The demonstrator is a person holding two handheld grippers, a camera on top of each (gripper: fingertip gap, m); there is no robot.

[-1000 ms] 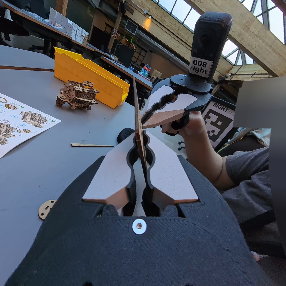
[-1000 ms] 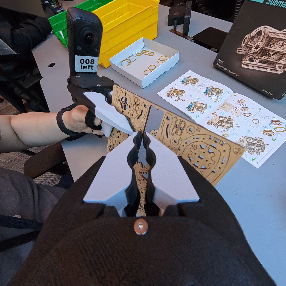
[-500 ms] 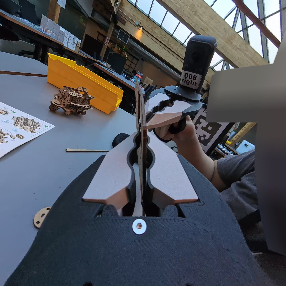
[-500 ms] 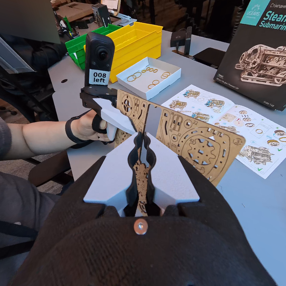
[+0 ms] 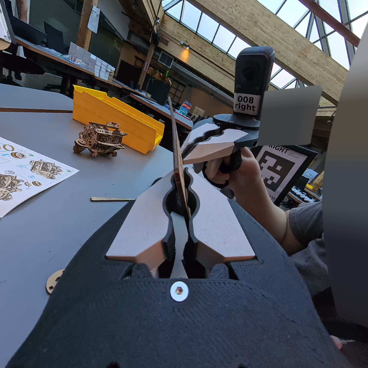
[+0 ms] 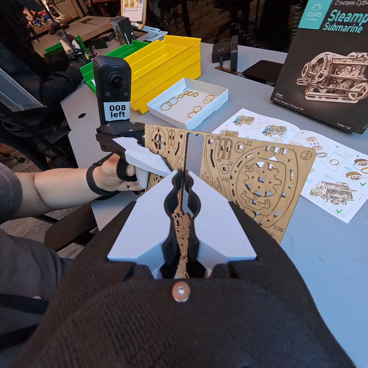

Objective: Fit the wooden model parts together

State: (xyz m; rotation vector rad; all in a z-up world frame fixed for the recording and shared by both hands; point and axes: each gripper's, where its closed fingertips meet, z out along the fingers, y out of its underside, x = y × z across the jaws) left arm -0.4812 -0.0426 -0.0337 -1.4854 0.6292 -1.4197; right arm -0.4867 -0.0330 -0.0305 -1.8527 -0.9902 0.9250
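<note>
You had the laser-cut plywood parts sheet (image 6: 249,175) held up on edge above the table (image 6: 328,268), w/ both tools on it. Your left hand-held gripper (image 5: 180,175) was clamped on the sheet's edge; in the left wrist view the sheet (image 5: 176,143) showed edge-on as a thin dark strip rising from betw. the fingers. Your right hand-held gripper (image 6: 182,173) was pinched shut on the thin strip of wood beside the sheet's tall rectangular cut-out, fingertips almost together. In the right wrist view the left hand-held gripper (image 6: 167,169) came in from the left side & met the sheet just beside your right one. In the left wrist view the right hand-held gripper (image 5: 184,153) bit the sheet just above the left tips.

On the table: part-built wooden model (image 5: 99,139) sat near the yellow bin (image 5: 119,119), well apart from the sheet. A thin wooden strip (image 5: 111,199) & a round wooden disc (image 5: 52,280) lay flat on the table near the left tool. Open instruction booklet (image 6: 298,159) lay behind the sheet; the white tray of rubber bands (image 6: 187,103) sat just beside the yellow bin (image 6: 165,65), w/ a green bin (image 6: 89,71) beyond it. The black kit box (image 6: 326,65) stood upright at far right.
</note>
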